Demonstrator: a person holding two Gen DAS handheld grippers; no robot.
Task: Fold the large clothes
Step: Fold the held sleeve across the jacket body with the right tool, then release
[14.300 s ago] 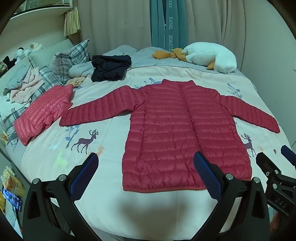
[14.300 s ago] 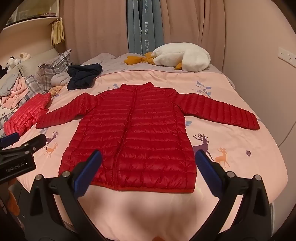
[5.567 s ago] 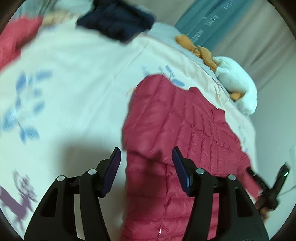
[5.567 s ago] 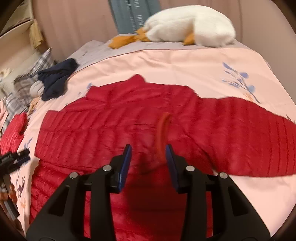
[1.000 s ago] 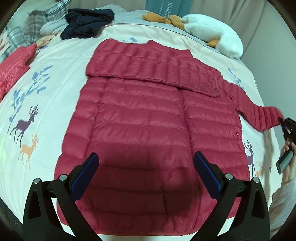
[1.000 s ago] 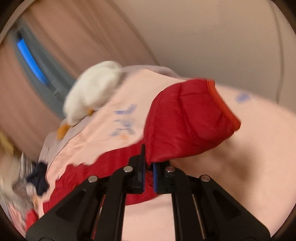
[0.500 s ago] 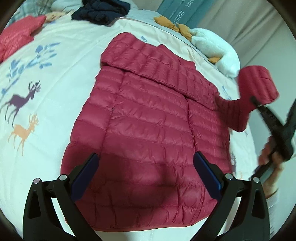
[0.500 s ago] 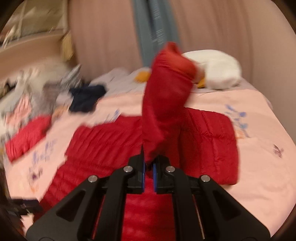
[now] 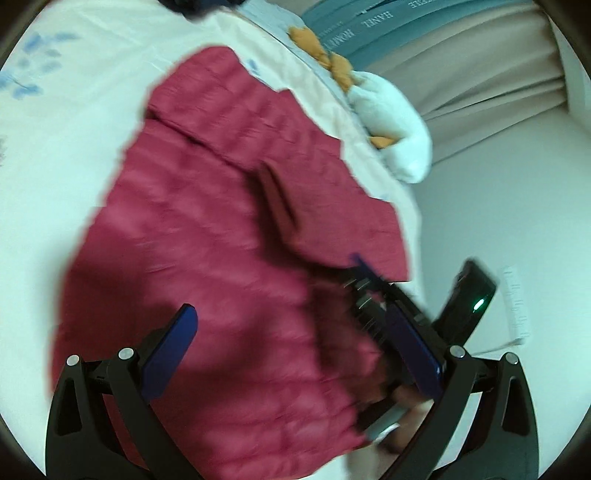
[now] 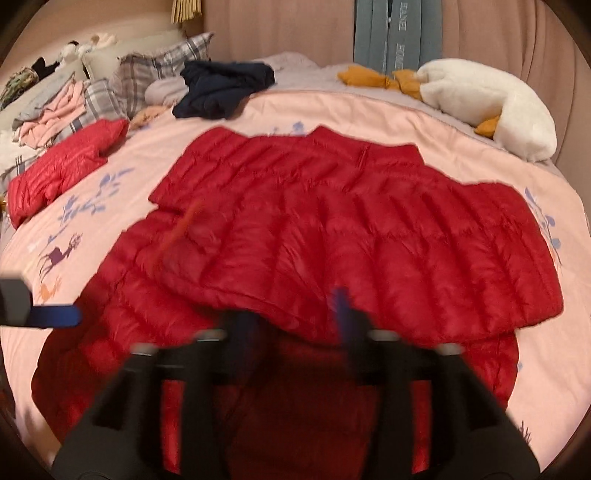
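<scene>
Lying flat on the bed (image 10: 461,122), the red jacket (image 10: 332,229) points collar-first toward the curtains (image 10: 280,29).

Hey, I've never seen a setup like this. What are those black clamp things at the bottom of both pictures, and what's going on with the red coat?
Each black clamp is a hand-held tool with two blue-padded fingers; a person holds one in each hand, with a camera on each looking forward. One picture looks past the left tool, wide open. The other looks past the right tool, blurred, apparently open and holding nothing. A red jacket lies on the bed, both sleeves folded across it. A smaller red jacket, dark clothes and a white plush goose lie around it.
</scene>
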